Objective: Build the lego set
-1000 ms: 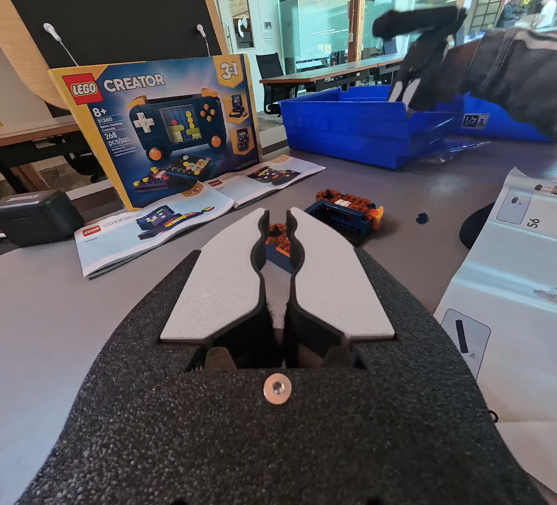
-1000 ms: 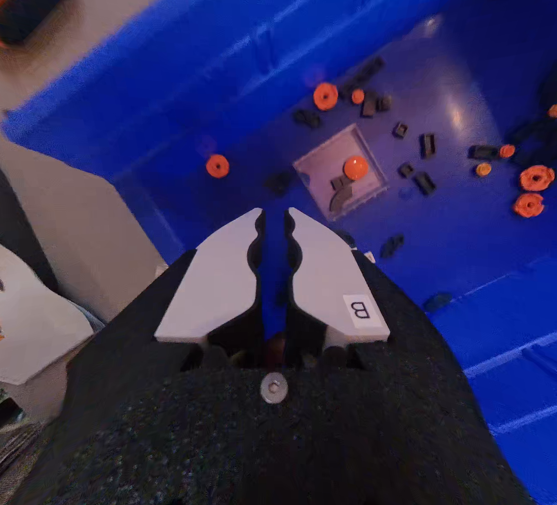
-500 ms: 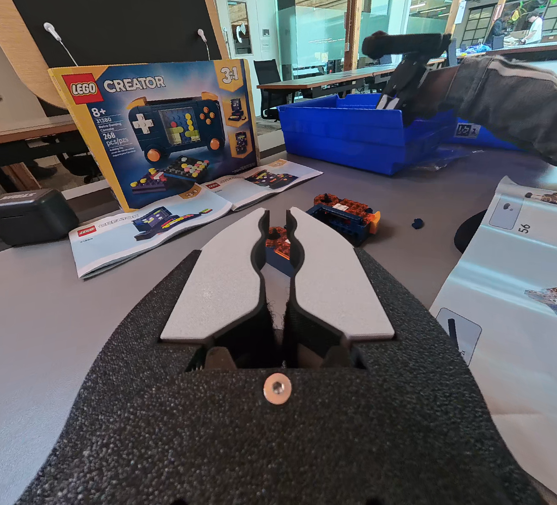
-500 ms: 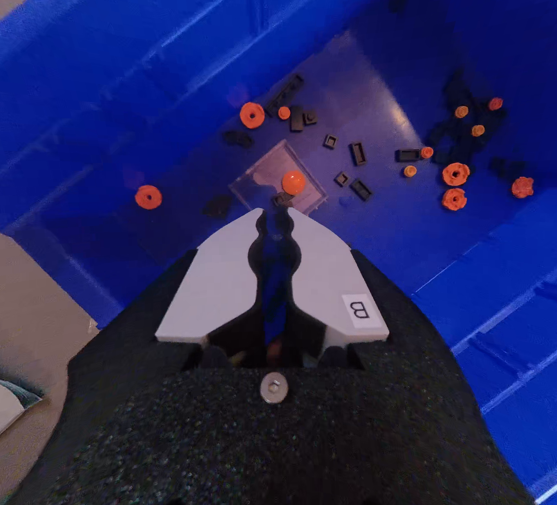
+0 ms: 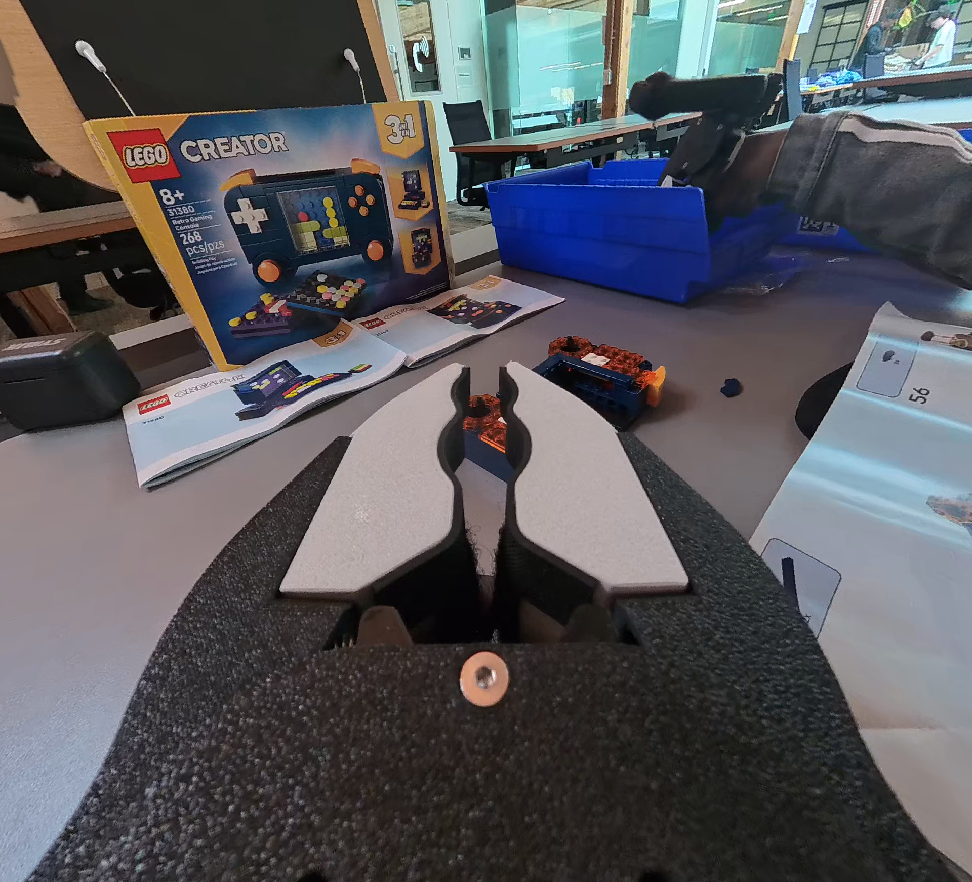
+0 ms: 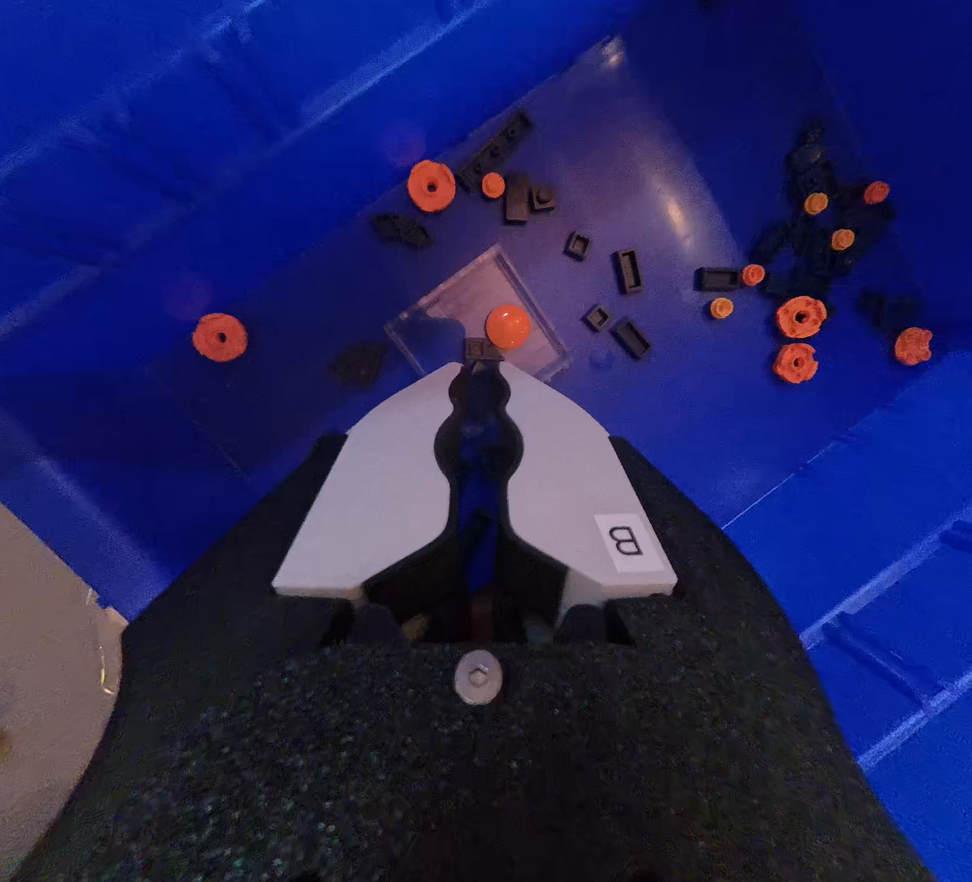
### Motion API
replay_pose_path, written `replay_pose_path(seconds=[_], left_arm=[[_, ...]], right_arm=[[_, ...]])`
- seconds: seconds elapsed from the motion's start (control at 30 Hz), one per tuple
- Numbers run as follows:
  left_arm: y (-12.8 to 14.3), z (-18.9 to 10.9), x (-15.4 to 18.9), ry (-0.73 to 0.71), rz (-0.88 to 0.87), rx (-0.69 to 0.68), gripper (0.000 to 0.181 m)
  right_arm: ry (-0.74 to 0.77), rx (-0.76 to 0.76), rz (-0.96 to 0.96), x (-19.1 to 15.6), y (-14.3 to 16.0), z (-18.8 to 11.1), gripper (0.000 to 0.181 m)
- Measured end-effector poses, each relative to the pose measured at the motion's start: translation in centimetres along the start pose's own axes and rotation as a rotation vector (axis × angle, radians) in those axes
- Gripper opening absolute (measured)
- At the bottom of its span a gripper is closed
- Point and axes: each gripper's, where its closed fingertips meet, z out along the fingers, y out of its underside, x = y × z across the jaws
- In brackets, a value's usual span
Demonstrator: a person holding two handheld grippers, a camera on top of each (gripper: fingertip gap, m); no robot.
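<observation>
My left gripper (image 5: pixel 484 373) is shut on the near end of the partly built blue and orange lego model (image 5: pixel 599 373), which rests on the grey table (image 5: pixel 158 541). My right gripper (image 6: pixel 478 366) reaches down into the blue bin (image 6: pixel 210 67). Its tips are shut on a small dark piece (image 6: pixel 481 348) lying on a clear square panel (image 6: pixel 463 294), beside an orange ball (image 6: pixel 507 326). In the left wrist view the right gripper (image 5: pixel 699 162) dips into the bin (image 5: pixel 605 225) on a grey sleeve (image 5: pixel 883 194).
Several orange round pieces (image 6: pixel 431 186) and dark bricks (image 6: pixel 628 270) lie loose on the bin floor. The lego box (image 5: pixel 273 225) stands at the back with two closed booklets (image 5: pixel 252 399) before it. An open instruction sheet (image 5: pixel 894 488) lies right, a small dark piece (image 5: pixel 731 387) near the model, a black device (image 5: pixel 58 378) far left. Spacing between my two grippers at the tips: around 40 centimetres.
My right gripper has moved down into the bin toward the clear panel, and its fingers have closed at the small dark piece. My left gripper has barely moved.
</observation>
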Motion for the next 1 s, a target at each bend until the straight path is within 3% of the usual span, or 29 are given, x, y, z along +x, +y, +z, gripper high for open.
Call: replay_pose_path(seconds=[0.17,0.3,0.4,0.5,0.67,0.8,0.9,1.0], left_arm=[[0.0,0.0,0.1,0.001,0.004,0.001,0.010],[0.0,0.0,0.1,0.003,0.006,-0.002,0.010],[-0.1,0.0,-0.1,-0.001,-0.002,0.004,0.010],[-0.1,-0.1,-0.2,-0.003,-0.012,0.009,0.010],[-0.1,-0.1,-0.1,-0.004,-0.004,0.008,0.010],[0.0,0.0,0.1,-0.001,0.007,0.002,0.010],[-0.1,0.0,0.1,-0.001,0.010,0.004,0.010],[-0.1,-0.1,0.1,0.001,0.007,0.008,0.010]], right_arm=[[-0.030,0.144,-0.024,-1.4,-2.6,-4.4,0.009],[-0.296,0.360,-0.243,-10.9,-6.8,-9.8,0.008],[-0.378,0.260,-0.424,-18.0,-6.2,-8.0,0.008],[-0.371,0.132,-0.486,-21.4,-4.0,-3.8,0.008],[-0.346,0.047,-0.486,-22.4,-2.2,-1.0,0.012],[-0.353,0.086,-0.480,-22.5,-2.2,-1.3,0.018],[-0.373,0.176,-0.450,-21.4,-3.2,-3.9,0.020],[-0.269,0.312,-0.363,-16.2,-5.5,-8.8,0.020]])
